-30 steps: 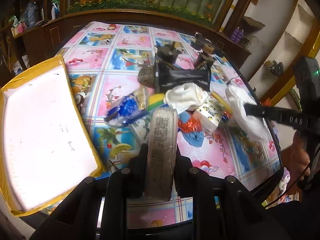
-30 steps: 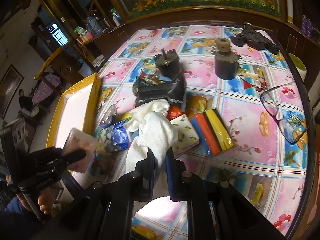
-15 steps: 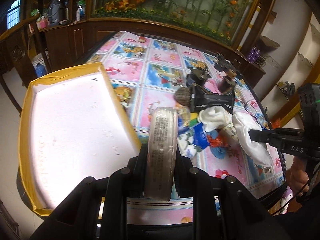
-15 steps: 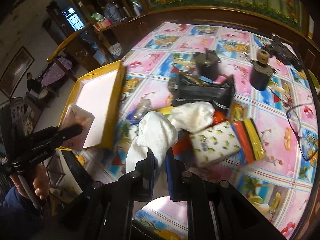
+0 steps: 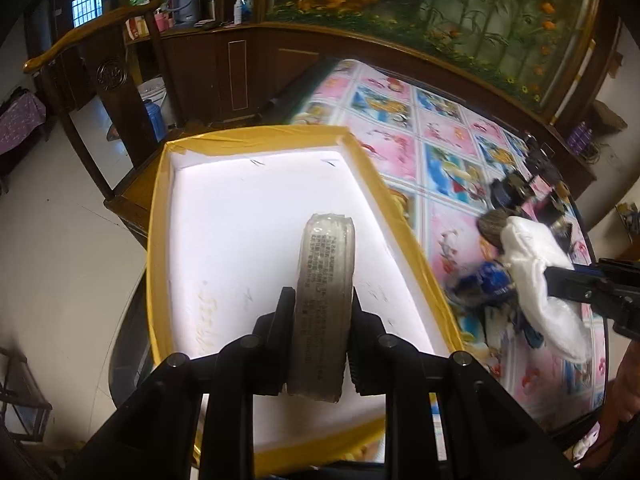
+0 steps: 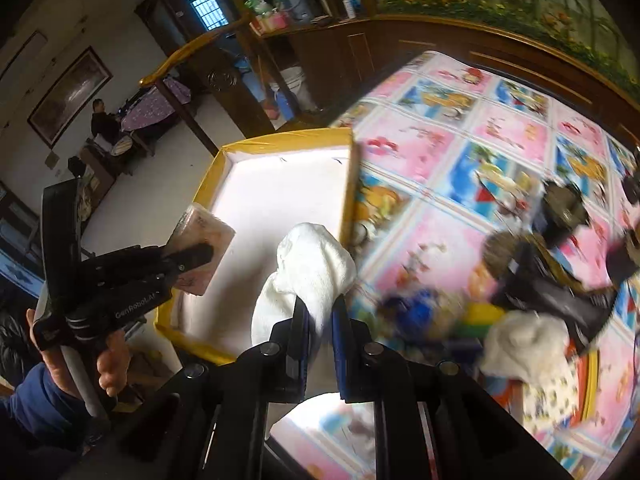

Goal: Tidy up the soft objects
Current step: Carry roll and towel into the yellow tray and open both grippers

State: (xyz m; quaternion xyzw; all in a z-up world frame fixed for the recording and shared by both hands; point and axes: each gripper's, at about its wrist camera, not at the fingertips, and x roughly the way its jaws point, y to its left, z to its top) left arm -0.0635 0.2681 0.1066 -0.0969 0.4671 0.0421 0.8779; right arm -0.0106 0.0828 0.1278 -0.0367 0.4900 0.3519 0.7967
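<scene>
While both grippers hung over the tray (image 5: 160, 240), each carried something.
Left gripper (image 5: 323, 312) fingers clamped a packet (image 5: 326, 292) at centre frame; right gripper (image 6: 320, 312) fingers pinched a cloth (image 6: 308, 264).

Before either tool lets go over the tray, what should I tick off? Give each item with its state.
1. Left tool grips the tissue pack: ok.
2. Right tool grips the white cloth: ok.
3. Pack over the tray: ok.
4. Cloth clear of the tray's rim: cannot tell.
5. Tray floor free: ok.
6. Tools apart from each other: ok.
</scene>
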